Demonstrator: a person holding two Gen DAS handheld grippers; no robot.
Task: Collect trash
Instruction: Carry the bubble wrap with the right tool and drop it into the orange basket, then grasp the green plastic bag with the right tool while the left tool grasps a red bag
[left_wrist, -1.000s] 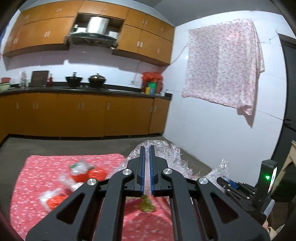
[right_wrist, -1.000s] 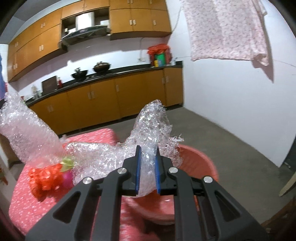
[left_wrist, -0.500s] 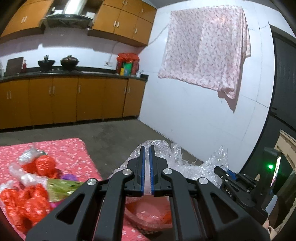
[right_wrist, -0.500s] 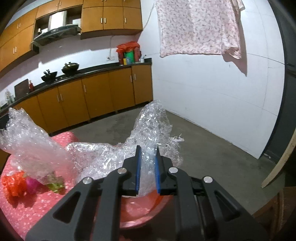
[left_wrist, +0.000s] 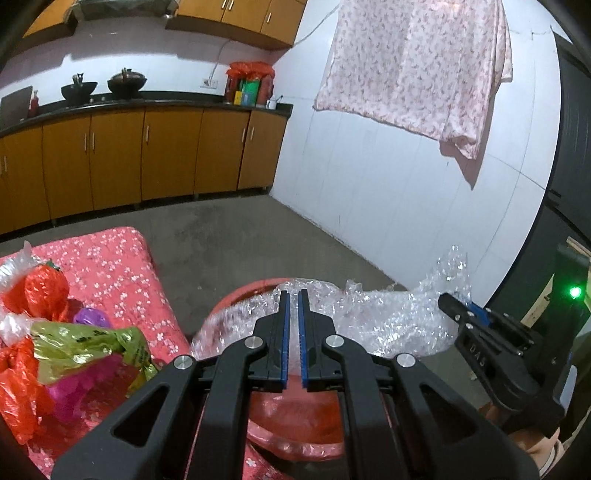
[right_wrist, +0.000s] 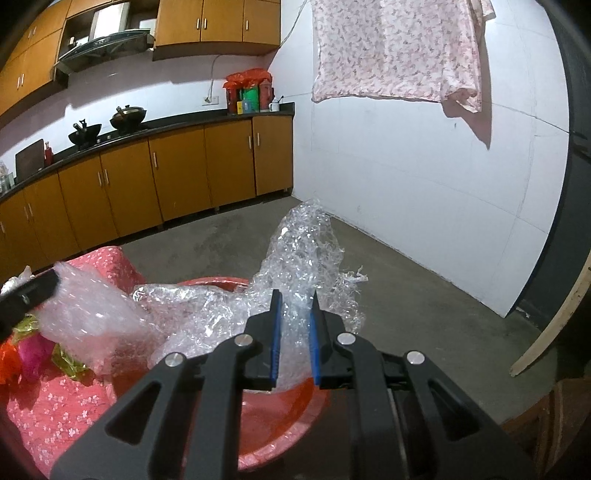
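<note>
Left cam: a second ago I was looking over the pink tablecloth (left_wrist: 110, 266); now I've swung across and my left gripper (left_wrist: 291, 332), clenched on one end of the bubble wrap (left_wrist: 384, 317), hangs over the red basin (left_wrist: 295, 417). The other wrappers (left_wrist: 74, 343) stay on the table.

Right cam: same swing. My right gripper (right_wrist: 294, 336) is pinching the wrap's other end above the basin (right_wrist: 273, 417). I reckon letting go is next.
</note>
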